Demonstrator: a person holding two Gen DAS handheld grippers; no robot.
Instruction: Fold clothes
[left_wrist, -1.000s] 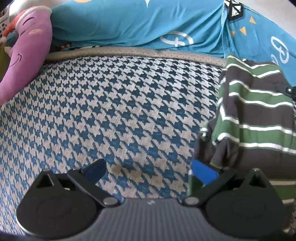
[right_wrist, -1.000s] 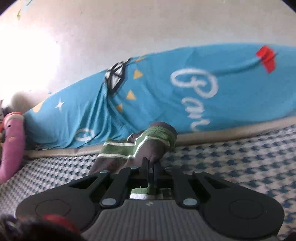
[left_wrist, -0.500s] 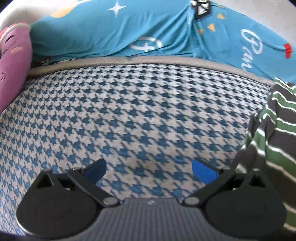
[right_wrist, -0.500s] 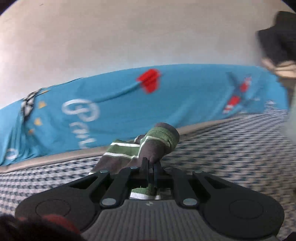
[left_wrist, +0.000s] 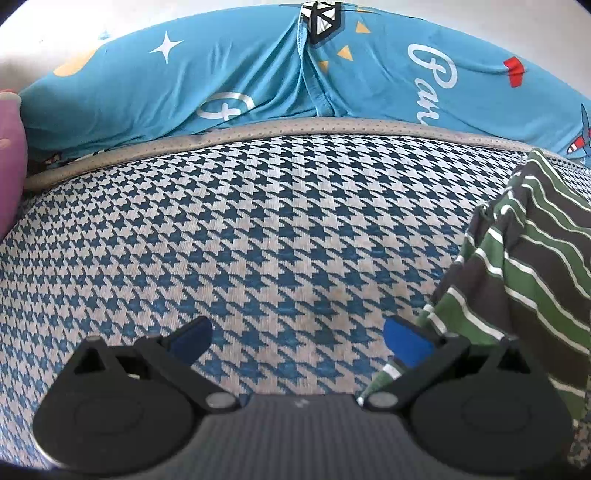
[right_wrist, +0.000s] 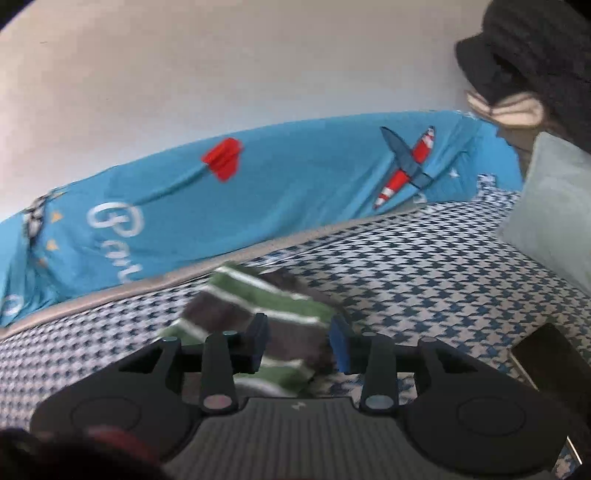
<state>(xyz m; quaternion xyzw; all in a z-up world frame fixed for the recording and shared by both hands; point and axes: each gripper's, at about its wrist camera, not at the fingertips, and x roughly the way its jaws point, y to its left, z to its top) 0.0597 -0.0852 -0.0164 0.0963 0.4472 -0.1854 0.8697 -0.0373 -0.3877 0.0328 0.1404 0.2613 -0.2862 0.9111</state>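
Note:
A grey, green and white striped garment (left_wrist: 524, 266) lies bunched at the right of the left wrist view, on the blue-and-white houndstooth bed cover (left_wrist: 258, 229). My left gripper (left_wrist: 295, 338) is open over bare cover, its right blue pad (left_wrist: 404, 345) beside the garment's edge. In the right wrist view the same striped garment (right_wrist: 258, 306) lies on the cover just beyond my right gripper (right_wrist: 300, 341), which is open with the cloth showing between its fingers, not pinched.
A long blue printed cushion (left_wrist: 258, 81) runs along the back against a pale wall (right_wrist: 221, 92). A pink plush (left_wrist: 9, 162) sits far left. A pale pillow (right_wrist: 554, 206), dark knitted item (right_wrist: 535, 55) and black object (right_wrist: 554, 362) lie at the right.
My right gripper opened and let go of the striped garment, which dropped onto the cover. The right view swung rightward. The garment slid toward the right edge of the left view.

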